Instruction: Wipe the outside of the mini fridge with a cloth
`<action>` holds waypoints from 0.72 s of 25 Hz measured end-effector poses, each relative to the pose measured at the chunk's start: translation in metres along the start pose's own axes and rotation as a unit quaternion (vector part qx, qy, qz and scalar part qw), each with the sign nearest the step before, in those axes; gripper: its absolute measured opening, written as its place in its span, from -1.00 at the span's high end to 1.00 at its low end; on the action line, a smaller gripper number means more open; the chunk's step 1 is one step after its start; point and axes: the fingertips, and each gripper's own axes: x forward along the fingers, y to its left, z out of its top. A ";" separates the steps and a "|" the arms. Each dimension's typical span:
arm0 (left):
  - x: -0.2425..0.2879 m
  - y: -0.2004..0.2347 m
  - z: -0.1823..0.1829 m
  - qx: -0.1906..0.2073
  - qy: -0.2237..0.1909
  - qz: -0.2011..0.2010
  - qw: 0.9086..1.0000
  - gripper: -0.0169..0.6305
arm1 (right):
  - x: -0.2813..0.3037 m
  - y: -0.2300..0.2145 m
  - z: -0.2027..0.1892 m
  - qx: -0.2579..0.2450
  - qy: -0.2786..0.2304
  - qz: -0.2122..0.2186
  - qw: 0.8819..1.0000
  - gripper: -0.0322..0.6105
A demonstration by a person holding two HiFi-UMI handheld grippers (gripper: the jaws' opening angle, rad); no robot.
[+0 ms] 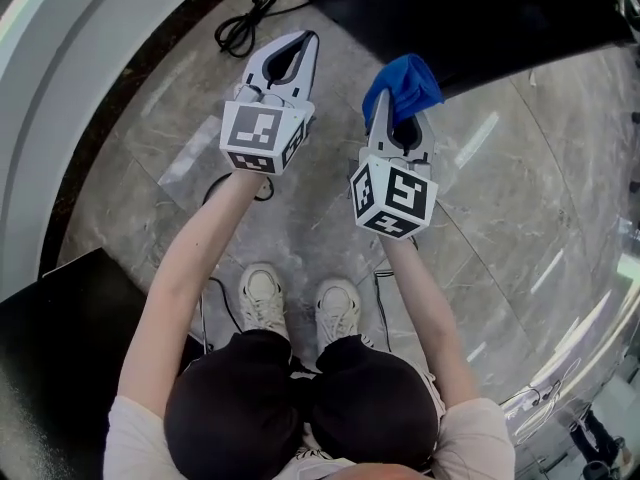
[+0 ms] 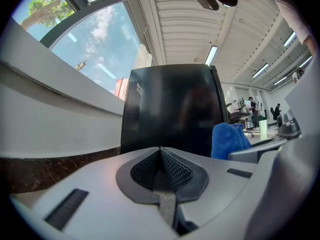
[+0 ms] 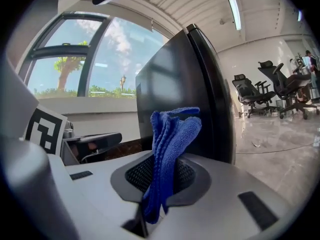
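The glossy black box-shaped mini fridge (image 1: 480, 13) stands on the grey marble floor (image 1: 520, 188), just ahead of both grippers. This looks like the approach before a wiping stroke. The left gripper (image 1: 292, 56) is clenched on nothing. The right gripper (image 1: 398, 118) pinches a folded blue microfibre cloth (image 1: 403, 83) near the fridge's edge. The next move calls for pressing the cloth flat on a panel; there is open floor to the right and a coiled black cable (image 1: 240, 28) to the left

Head cam looks steeply down onto the grey marble floor (image 1: 500, 168). Each gripper cam sits low and looks along its own jaws, tilted up a bit, pretty close to the glossy black mini fridge (image 2: 170, 109). All three views catch that fridge.
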 end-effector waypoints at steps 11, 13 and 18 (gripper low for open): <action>-0.004 0.052 -0.022 -0.021 -0.005 0.056 0.998 0.93 | 0.060 0.038 -0.001 -0.011 0.001 0.039 0.999 0.68; -0.003 0.063 -0.029 -0.027 -0.003 0.065 0.998 0.93 | 0.069 0.049 -0.008 -0.030 0.004 0.050 0.998 0.68; -0.009 0.095 -0.024 -0.044 -0.001 0.092 0.995 0.93 | 0.089 0.087 0.004 -0.049 0.008 0.080 0.996 0.68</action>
